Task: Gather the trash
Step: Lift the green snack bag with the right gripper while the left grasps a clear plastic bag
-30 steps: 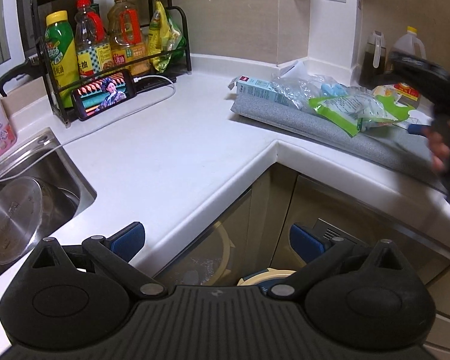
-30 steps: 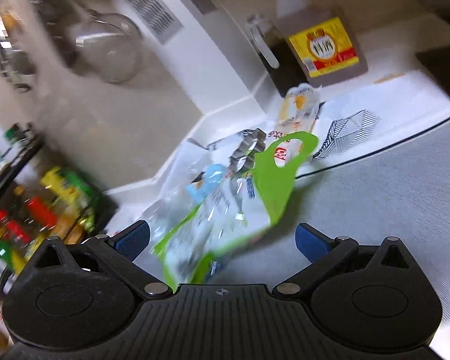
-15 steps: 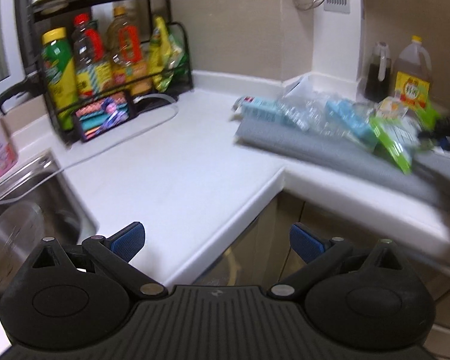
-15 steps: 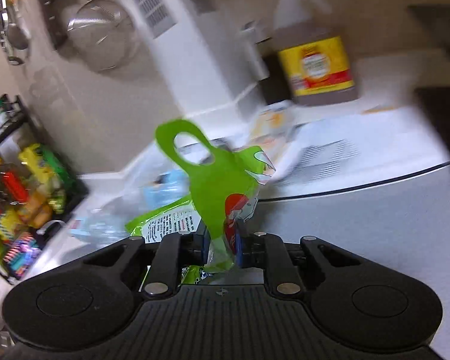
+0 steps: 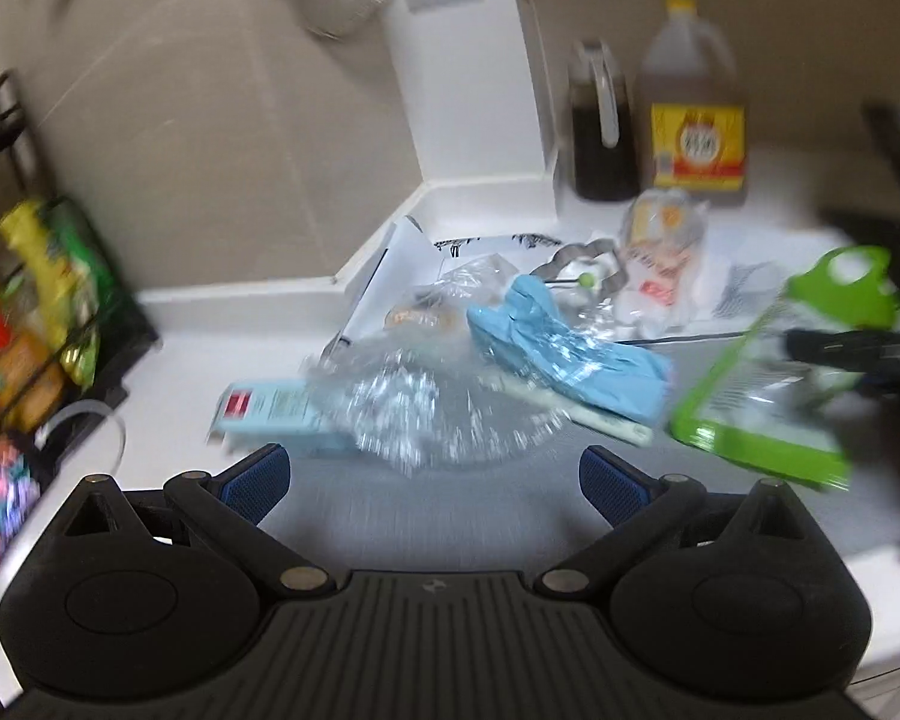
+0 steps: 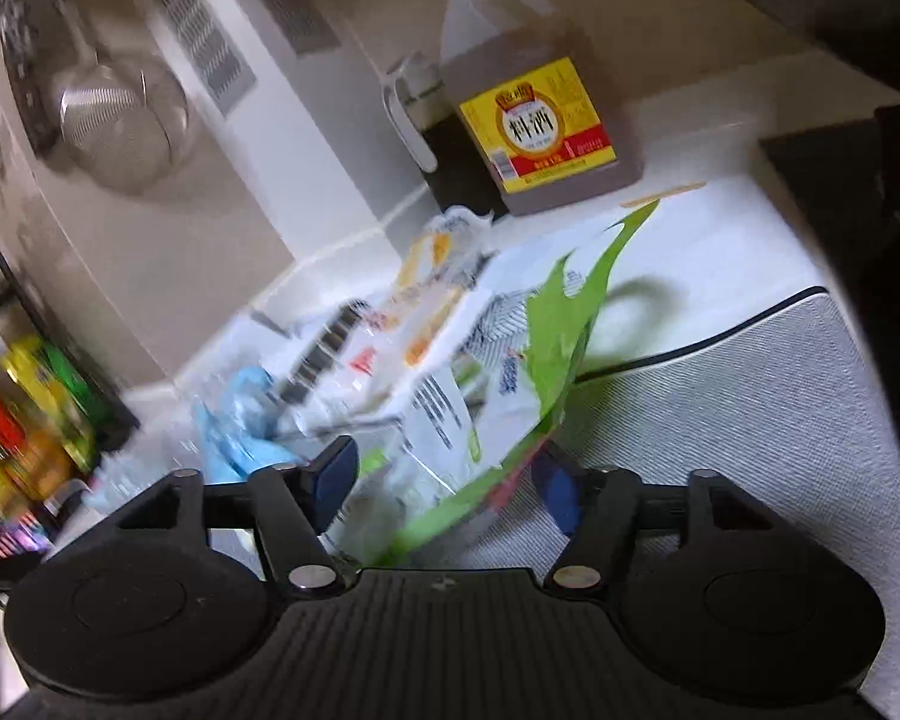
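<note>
Currently your right gripper (image 6: pixel 444 480) is opening, the green bag (image 6: pixel 546 360) loose between its jaws: light, floppy, slippery film. Regrip its stiffer handle end. Your left gripper (image 5: pixel 432 474) stands wide, empty.

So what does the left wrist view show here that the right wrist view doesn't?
Only the left wrist view shows the pale blue carton lying at the mat's near edge, the green-handled bag's whole outline, and the open, empty left gripper.

Only the right wrist view shows the right gripper close up: its jaws are opening, with the bag between them.

Both show the blue glove, the yellow-labelled jug, the dark bottle beside it, the grey mat and the hanging strainer.
</note>
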Demonstrator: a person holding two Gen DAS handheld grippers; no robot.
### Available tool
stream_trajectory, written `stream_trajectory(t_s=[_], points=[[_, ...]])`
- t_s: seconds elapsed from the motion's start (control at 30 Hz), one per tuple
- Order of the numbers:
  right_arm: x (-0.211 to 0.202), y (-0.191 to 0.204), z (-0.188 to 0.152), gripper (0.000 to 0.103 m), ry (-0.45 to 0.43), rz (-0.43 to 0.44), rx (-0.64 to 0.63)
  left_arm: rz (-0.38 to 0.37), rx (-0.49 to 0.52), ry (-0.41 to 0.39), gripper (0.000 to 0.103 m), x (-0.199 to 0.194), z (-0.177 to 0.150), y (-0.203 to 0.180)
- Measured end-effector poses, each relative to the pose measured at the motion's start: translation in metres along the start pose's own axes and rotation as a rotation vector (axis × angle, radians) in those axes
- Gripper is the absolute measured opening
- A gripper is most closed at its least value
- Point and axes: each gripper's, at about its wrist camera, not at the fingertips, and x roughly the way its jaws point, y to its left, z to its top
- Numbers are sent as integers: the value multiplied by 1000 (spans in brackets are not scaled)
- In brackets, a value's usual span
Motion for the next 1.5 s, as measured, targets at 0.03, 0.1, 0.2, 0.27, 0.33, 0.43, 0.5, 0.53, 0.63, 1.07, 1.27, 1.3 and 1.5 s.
stream_trajectory(t_s=[0.03,0.1,0.2,0.27,0.33,0.43,0.5,0.53,0.63,1.07,1.27,1.3,1.5], points=[[-1,-3,0,75,-6,15,22,3,20,15,103,13,6,-5],[-2,-9,1,75,-12,40,55,4,51,49,103,40,16,-14],[-2,-11,2,75,-12,55,71,29,69,100,103,73,22,-18],[-2,-11,2,76,-13,59,72,32,63,147,103,92,25,-17],[-2,-11,2,77,-12,64,70,26,62,194,103,106,25,-16],[-2,-11,2,78,-10,70,70,47,41,175,76,109,25,-15],[-1,-12,2,71,1,79,72,32,21,154,48,100,29,-12],[1,-13,2,54,16,86,79,7,-20,155,24,95,32,-8],[5,-12,2,26,56,84,72,-29,-99,126,11,75,36,5],[-98,48,-5,16,-153,161,-170,-37,-186,-81,8,-67,-15,11],[-142,77,-40,16,-92,250,-292,-15,-201,-62,8,-128,-90,5],[-148,81,-48,16,-74,263,-308,-8,-203,-55,8,-137,-103,5],[-173,101,-108,16,94,307,-407,28,-240,8,8,-177,-186,-3]])
